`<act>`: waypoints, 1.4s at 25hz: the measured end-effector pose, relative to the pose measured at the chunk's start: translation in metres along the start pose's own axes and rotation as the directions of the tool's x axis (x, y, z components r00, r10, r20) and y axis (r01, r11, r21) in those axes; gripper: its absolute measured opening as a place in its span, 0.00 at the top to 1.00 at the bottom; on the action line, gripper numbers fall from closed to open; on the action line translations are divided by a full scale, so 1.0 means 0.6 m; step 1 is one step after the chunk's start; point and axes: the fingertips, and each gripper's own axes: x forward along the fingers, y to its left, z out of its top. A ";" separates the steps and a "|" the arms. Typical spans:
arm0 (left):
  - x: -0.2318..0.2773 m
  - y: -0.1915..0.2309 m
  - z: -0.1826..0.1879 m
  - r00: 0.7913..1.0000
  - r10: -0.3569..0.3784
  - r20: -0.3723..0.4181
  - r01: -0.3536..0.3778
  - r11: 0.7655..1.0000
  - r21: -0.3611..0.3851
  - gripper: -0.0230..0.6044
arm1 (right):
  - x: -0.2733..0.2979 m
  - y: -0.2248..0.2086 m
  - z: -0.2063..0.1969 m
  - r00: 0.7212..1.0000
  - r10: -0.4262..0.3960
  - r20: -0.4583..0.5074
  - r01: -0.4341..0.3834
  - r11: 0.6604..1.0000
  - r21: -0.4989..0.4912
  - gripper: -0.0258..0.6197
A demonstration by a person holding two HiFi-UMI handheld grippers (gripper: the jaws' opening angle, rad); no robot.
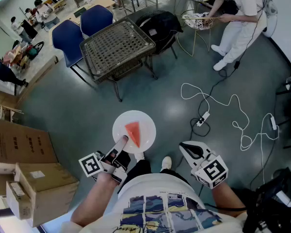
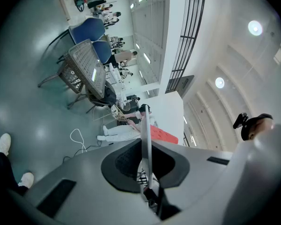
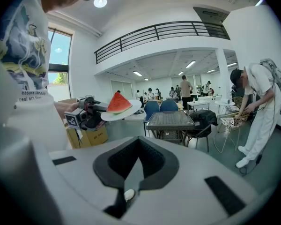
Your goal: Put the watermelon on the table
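Observation:
A red watermelon wedge [image 1: 133,132] lies on a round white plate [image 1: 144,125]. My left gripper [image 1: 122,142] is shut on the plate's near rim and holds it level above the floor. In the left gripper view the plate [image 2: 146,139] shows edge-on between the jaws, with the watermelon [image 2: 163,136] on it. The right gripper view shows the watermelon [image 3: 119,103] and plate [image 3: 131,109] at the left. My right gripper [image 1: 185,148] is off to the plate's right, shut [image 3: 133,170] and empty. The dark mesh-topped table [image 1: 117,43] stands farther ahead.
Two blue chairs [image 1: 81,30] and a black chair [image 1: 161,25] ring the table. Cardboard boxes [image 1: 24,169] are stacked at the left. A white cable and power strip [image 1: 203,118] trail over the floor at the right. A person in white [image 1: 240,21] bends over a wire stand.

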 end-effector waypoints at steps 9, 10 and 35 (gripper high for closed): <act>0.013 -0.020 -0.016 1.000 -0.010 -0.005 0.010 1.000 0.013 0.92 | -0.033 -0.009 -0.004 1.000 -0.022 0.019 0.022 1.000 -0.006 0.95; 0.015 -0.023 -0.016 1.000 -0.012 -0.002 0.012 1.000 0.014 0.92 | -0.034 -0.013 -0.002 1.000 -0.021 0.020 0.021 1.000 -0.009 0.95; 0.175 0.072 0.311 0.999 -0.049 0.020 0.049 0.999 0.016 0.92 | 0.266 -0.168 0.184 0.999 -0.044 0.006 0.044 0.992 -0.121 0.88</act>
